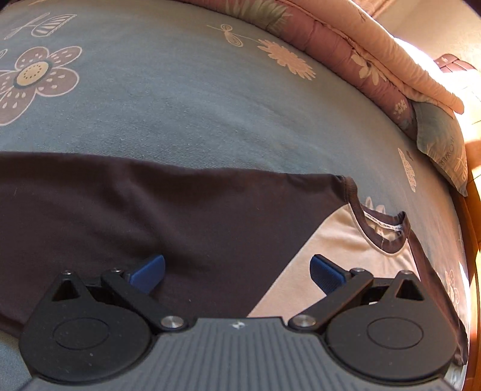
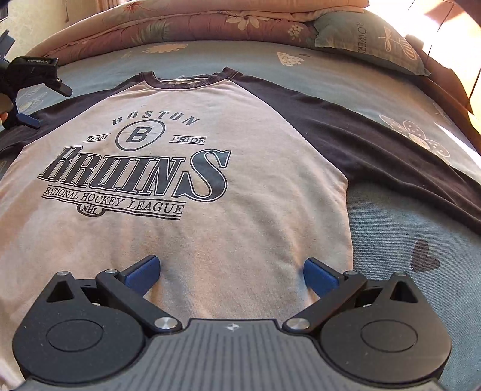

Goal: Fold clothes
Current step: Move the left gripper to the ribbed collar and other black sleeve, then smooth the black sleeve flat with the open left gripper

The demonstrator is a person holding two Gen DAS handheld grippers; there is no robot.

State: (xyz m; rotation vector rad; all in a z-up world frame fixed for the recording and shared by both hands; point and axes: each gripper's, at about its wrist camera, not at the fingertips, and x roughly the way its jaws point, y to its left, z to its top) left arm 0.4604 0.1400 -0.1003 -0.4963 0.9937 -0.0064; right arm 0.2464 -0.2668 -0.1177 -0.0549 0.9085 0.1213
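A cream raglan shirt with dark sleeves [image 2: 192,234] read "BOSTON BRUINS, NATIONAL HOCKEY LEAGUE". Above it, the left gripper [image 1: 237,270] and right gripper [image 2: 231,270] gaped empty.

Cream/dark-sleeved Bruins shirt [image 2: 186,228] flat, face-up, sleeves apparently spread

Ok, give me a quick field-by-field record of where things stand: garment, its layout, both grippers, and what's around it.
garment: raglan sweatshirt, pale body, dark sleeves, Boston Bruins print facing up
layout: spread flat on the bedsheet, collar away from the right camera, no fold made yet
left gripper: open, over the dark sleeve near the collar, holding nothing
right gripper: open, over the lower body of the sweatshirt, holding nothing
surroundings: folded quilt and pillow beyond the collar
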